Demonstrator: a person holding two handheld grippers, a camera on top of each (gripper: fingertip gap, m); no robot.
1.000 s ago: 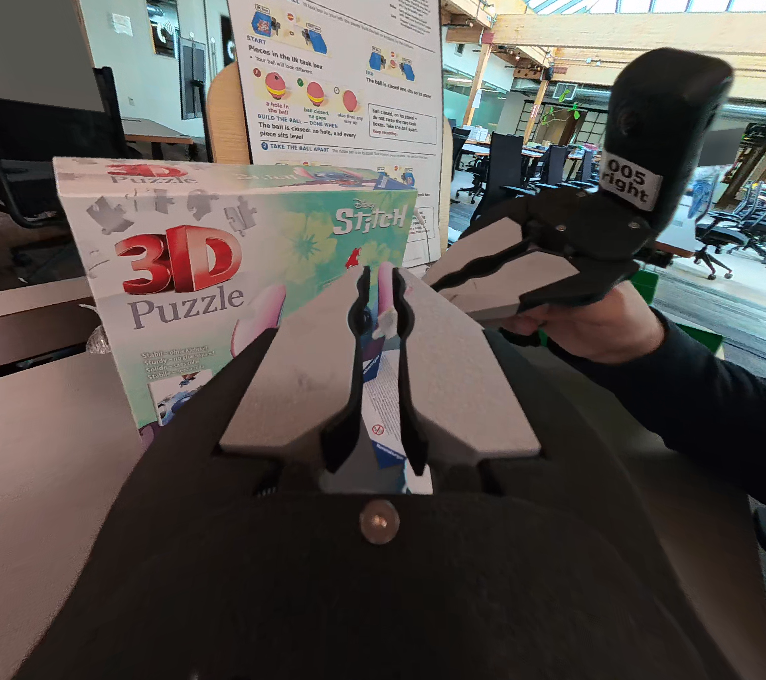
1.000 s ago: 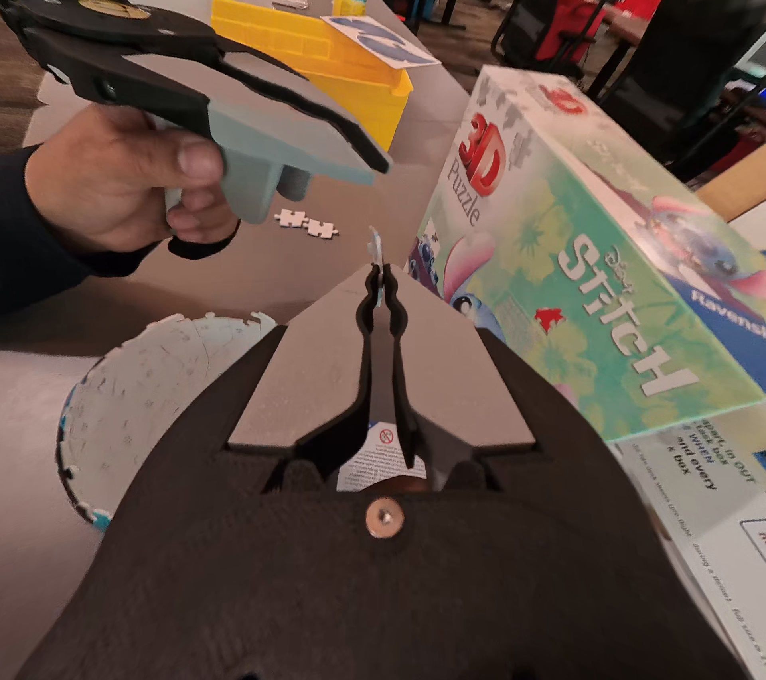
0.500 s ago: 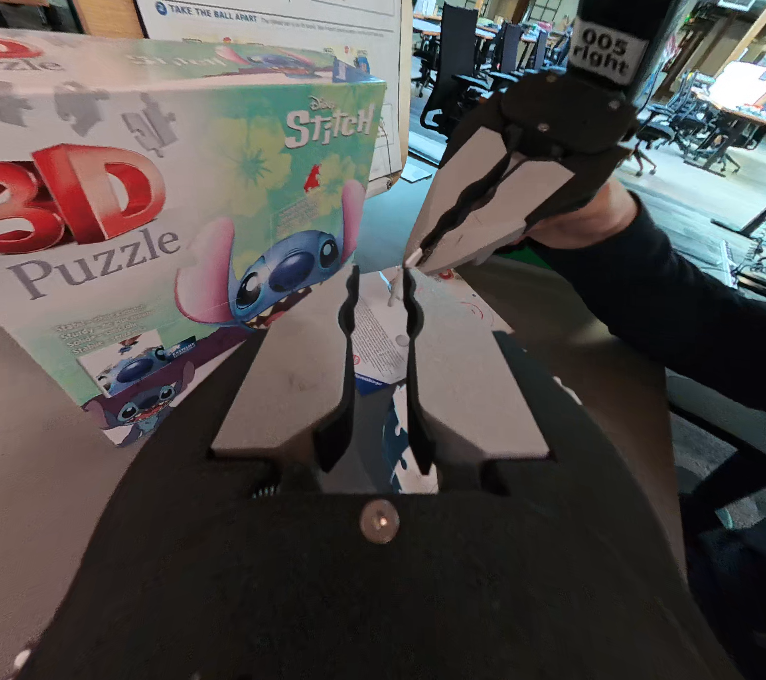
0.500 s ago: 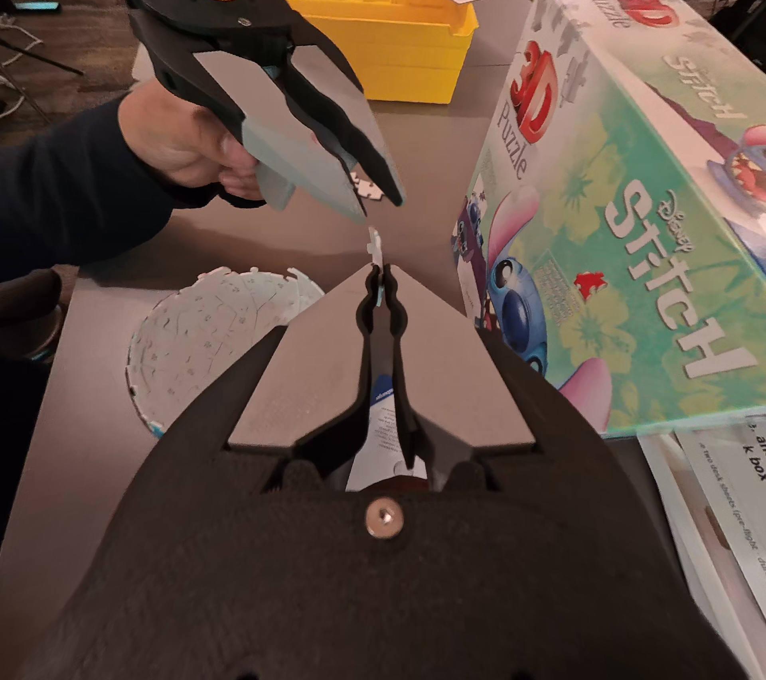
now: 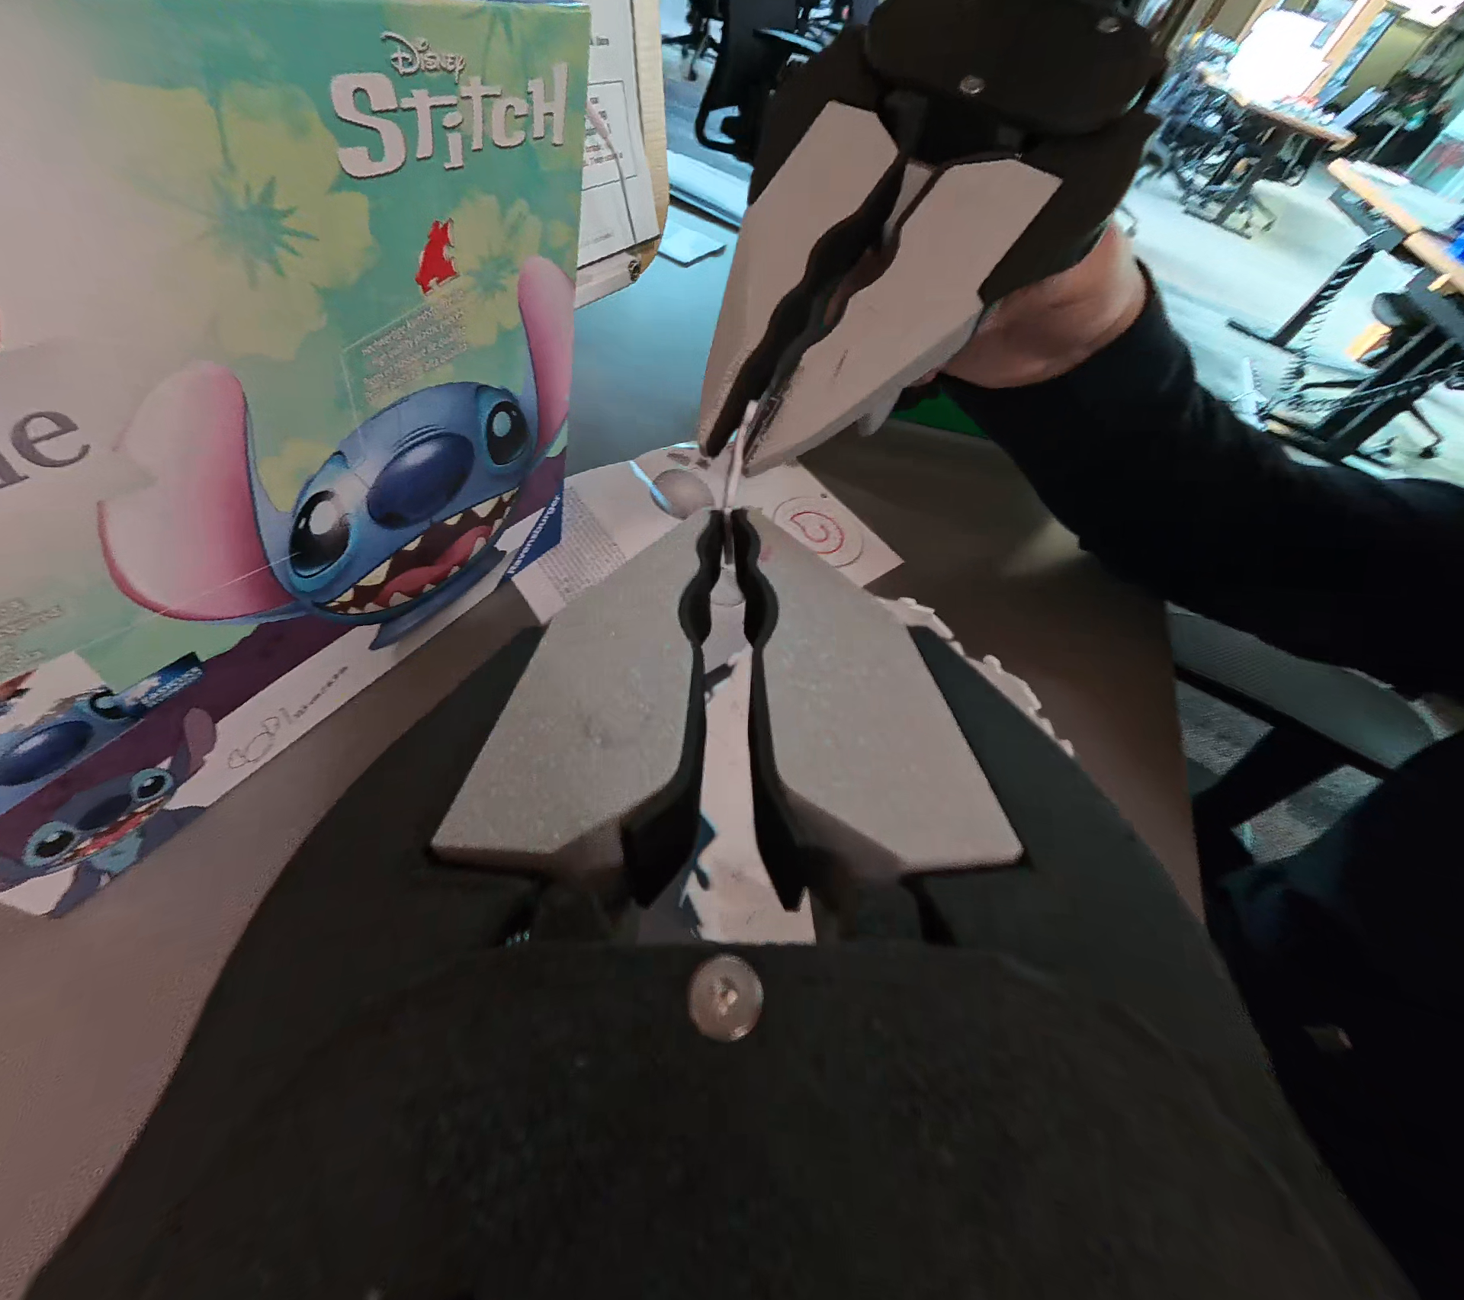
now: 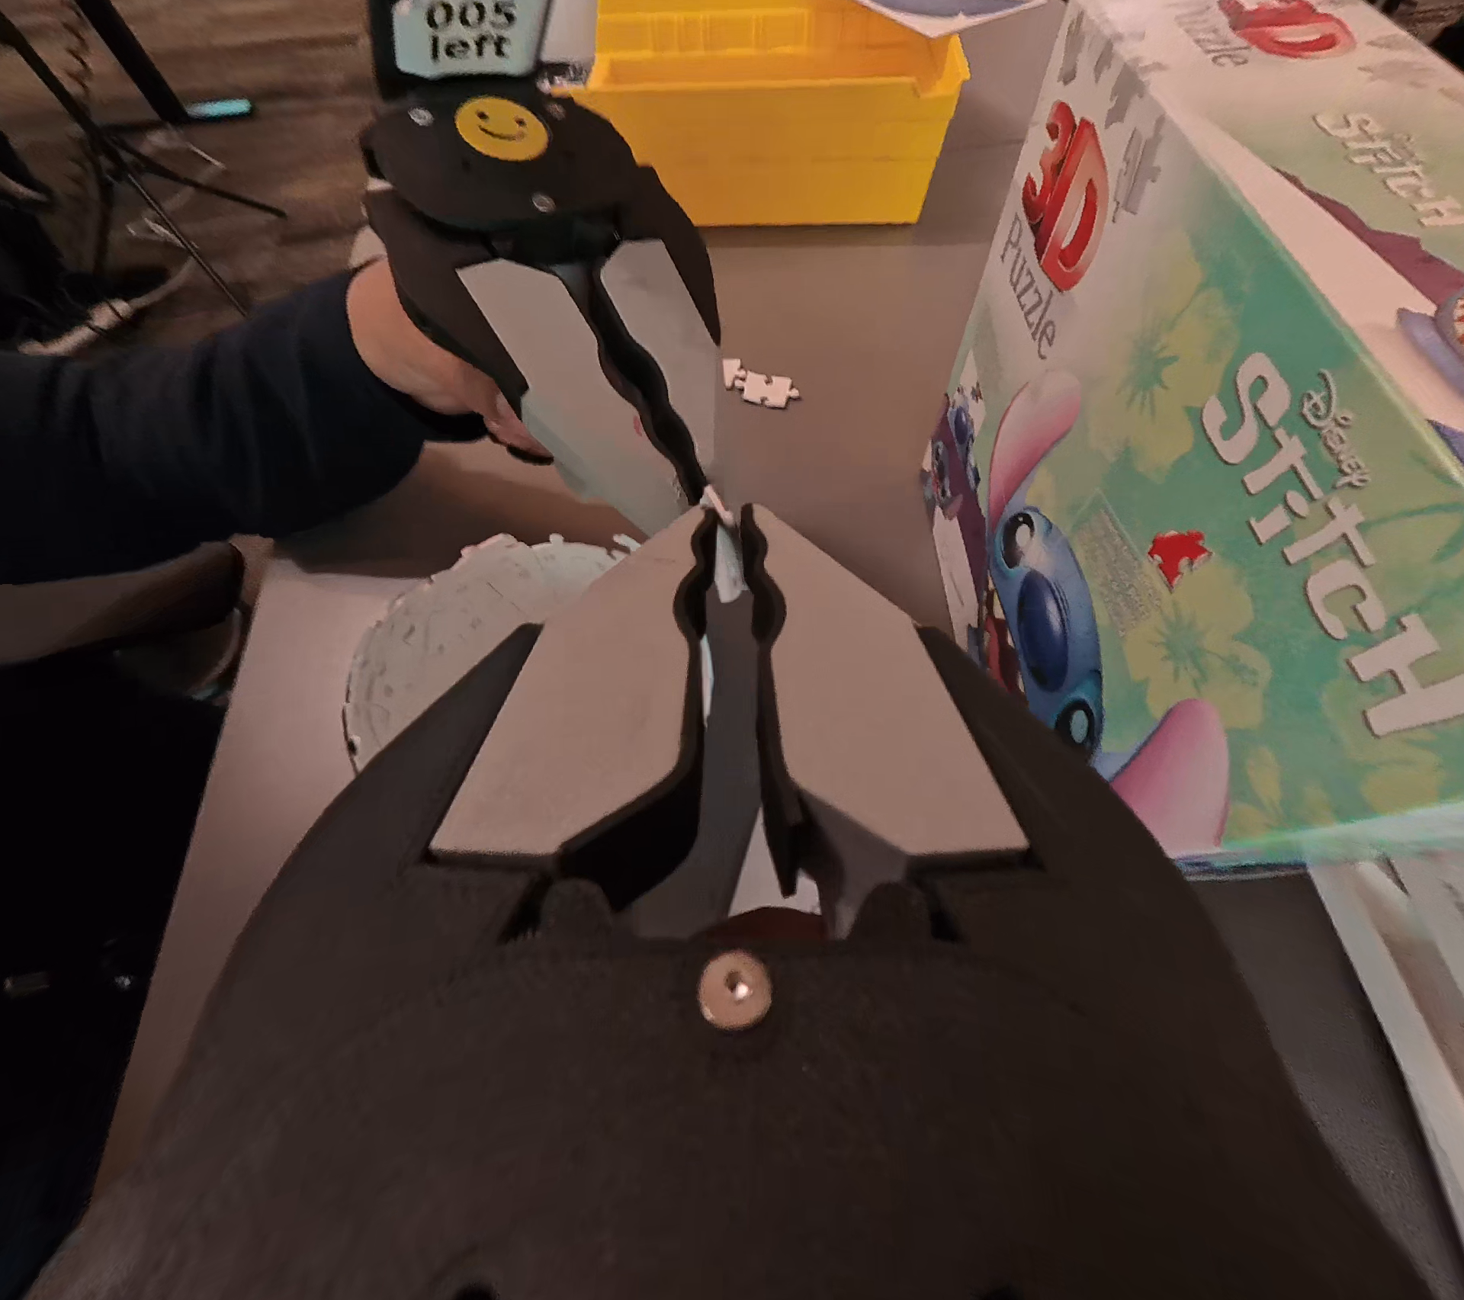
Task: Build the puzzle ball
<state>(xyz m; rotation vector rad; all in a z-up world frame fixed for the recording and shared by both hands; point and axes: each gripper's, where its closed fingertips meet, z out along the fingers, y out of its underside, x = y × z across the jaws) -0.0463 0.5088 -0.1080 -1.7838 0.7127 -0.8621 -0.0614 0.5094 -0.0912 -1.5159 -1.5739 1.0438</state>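
Observation:
A small white puzzle piece (image 6: 725, 561) is pinched between the two grippers, which meet tip to tip above the table. My right gripper (image 6: 726, 516) grips it at the fingertips with the jaws a narrow gap apart. My left gripper (image 5: 726, 527) is shut on its other end. In the left wrist view the right gripper (image 5: 735, 455) comes down from the upper right with the piece (image 5: 738, 462). In the right wrist view the left gripper (image 6: 701, 493) comes down from the upper left. A half ball shell (image 6: 444, 628), white inside, lies on the table under the grippers; its jagged rim shows in the left wrist view (image 5: 974, 660).
The large green puzzle box (image 6: 1188, 470) stands close on the right of the grippers, and on the left in the left wrist view (image 5: 317, 311). A yellow bin (image 6: 776, 137) sits farther back. Two joined loose pieces (image 6: 760, 387) lie on the grey table (image 6: 832, 327). A paper sheet (image 5: 816, 537) lies beyond the tips.
Both grippers tilted down and came together tip to tip. My left jaws, open half a second ago, have closed on the piece. My right jaws stand slightly wider than before.

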